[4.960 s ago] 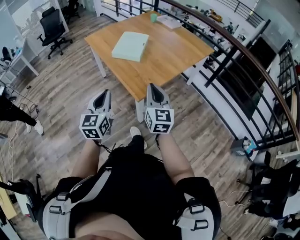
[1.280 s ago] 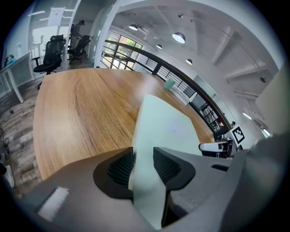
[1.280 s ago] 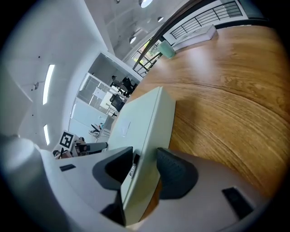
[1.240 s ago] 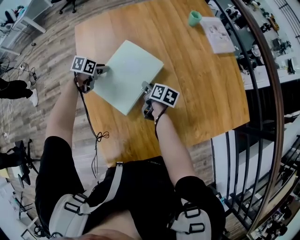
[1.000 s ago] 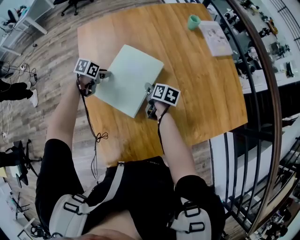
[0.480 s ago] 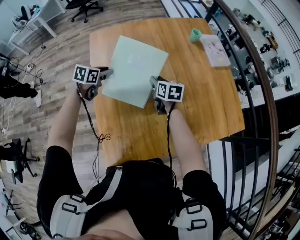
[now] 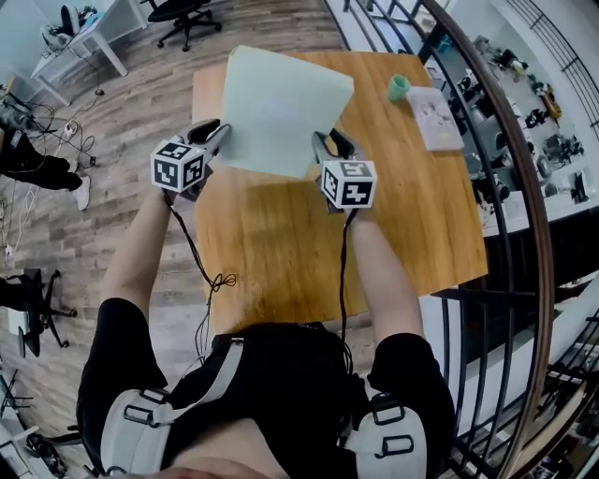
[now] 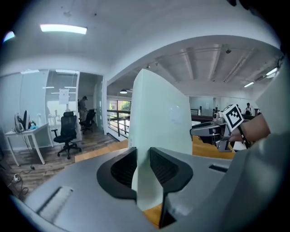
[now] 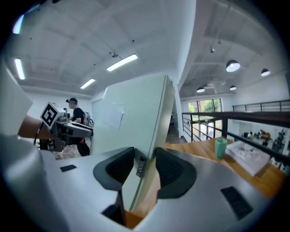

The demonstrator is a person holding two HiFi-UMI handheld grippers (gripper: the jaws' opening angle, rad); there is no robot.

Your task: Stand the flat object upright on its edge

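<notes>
The flat object (image 7: 281, 112), a pale green slab, is raised steeply over the wooden table (image 7: 374, 234) and casts a shadow on it. Its left edge sits between the jaws of my left gripper (image 7: 215, 133), which have just been closing and now grip it. My right gripper (image 7: 329, 146) is shut on its right edge. In the left gripper view the slab (image 8: 158, 113) rises from between the pads of the left gripper (image 8: 143, 168). In the right gripper view the slab's thick edge (image 9: 136, 118) stands between the pads of the right gripper (image 9: 144, 171). Whether its far edge touches the table is hidden.
A green cup (image 7: 400, 88) and a white booklet (image 7: 435, 117) lie at the table's far right; the cup (image 9: 220, 147) also shows in the right gripper view. A dark railing (image 7: 491, 140) runs along the right. An office chair (image 7: 182, 11) stands beyond the table.
Both grippers have risen with the flat object, tipping it from lying flat on the table to a steep tilt. The grippers have rolled so their marker cubes face up.
</notes>
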